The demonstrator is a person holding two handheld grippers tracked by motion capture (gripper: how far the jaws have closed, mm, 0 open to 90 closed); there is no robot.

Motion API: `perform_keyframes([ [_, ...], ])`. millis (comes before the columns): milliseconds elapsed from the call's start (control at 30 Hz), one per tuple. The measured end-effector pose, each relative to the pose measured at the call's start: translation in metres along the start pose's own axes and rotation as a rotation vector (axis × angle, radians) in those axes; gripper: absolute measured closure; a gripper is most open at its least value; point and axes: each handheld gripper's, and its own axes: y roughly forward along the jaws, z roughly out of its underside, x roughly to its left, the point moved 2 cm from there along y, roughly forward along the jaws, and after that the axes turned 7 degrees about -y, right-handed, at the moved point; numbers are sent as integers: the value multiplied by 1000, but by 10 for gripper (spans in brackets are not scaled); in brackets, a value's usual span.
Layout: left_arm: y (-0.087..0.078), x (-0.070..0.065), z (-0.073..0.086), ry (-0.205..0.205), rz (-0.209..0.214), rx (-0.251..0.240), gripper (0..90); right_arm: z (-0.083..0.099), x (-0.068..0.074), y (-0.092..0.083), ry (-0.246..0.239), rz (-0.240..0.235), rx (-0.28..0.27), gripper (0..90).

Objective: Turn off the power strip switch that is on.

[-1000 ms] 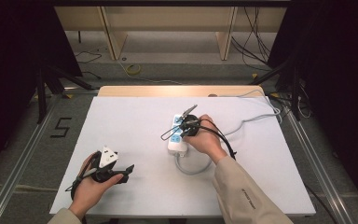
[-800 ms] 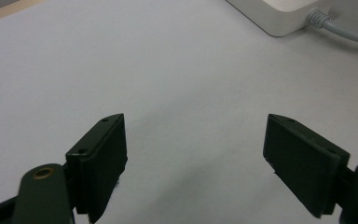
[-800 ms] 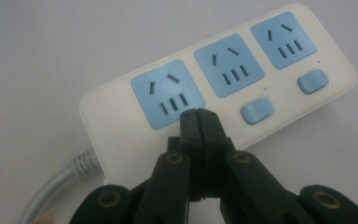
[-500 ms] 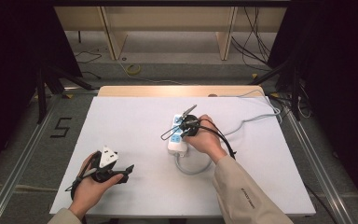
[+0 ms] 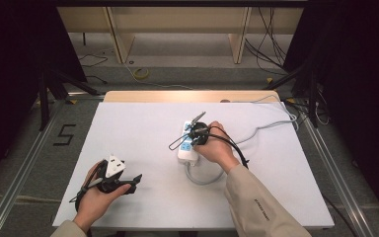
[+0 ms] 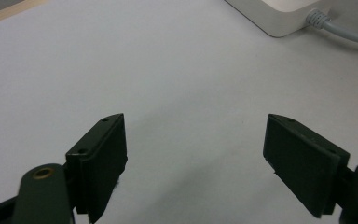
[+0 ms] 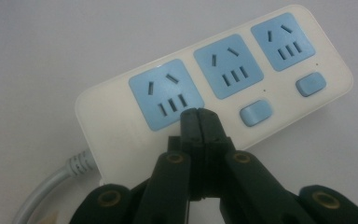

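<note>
A white power strip (image 5: 184, 154) with three blue sockets lies in the middle of the white table (image 5: 138, 123). In the right gripper view the power strip (image 7: 107, 114) shows two blue switches (image 7: 256, 112). My right gripper (image 7: 199, 116) is shut with nothing in it. Its tips sit over the strip beside the nearest socket (image 7: 166, 94); contact cannot be told. From above, the right gripper (image 5: 194, 139) points down at the strip. My left gripper (image 5: 132, 178) rests near the front left of the table, open and empty. Its jaws (image 6: 196, 163) stand wide over bare table.
The strip's grey cable (image 5: 203, 178) loops toward the person, then runs to the table's back right edge (image 5: 266, 126). The strip's corner (image 6: 279, 16) and cable (image 6: 345, 33) lie ahead of the left gripper. A "5" mark (image 5: 64, 134) is on the floor at left.
</note>
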Motion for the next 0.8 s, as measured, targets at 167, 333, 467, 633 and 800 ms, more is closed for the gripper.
perform_keyframes([
  [167, 0, 0, 0, 2, -1, 1, 214, -1, 1, 0, 1, -1, 9, 900],
  [333, 0, 0, 0, 1, -2, 0, 214, -3, 1, 0, -2, 0, 35, 900],
  [467, 0, 0, 0, 3, -1, 1, 214, -4, 1, 0, 2, -4, 43, 900],
  [633, 0, 0, 0, 10, -1, 4, 214, -5, 2, 1, -1, 4, 48, 900],
  [800, 0, -1, 0, 11, 0, 3, 214, -5, 2, 1, 0, 6, 53, 900],
])
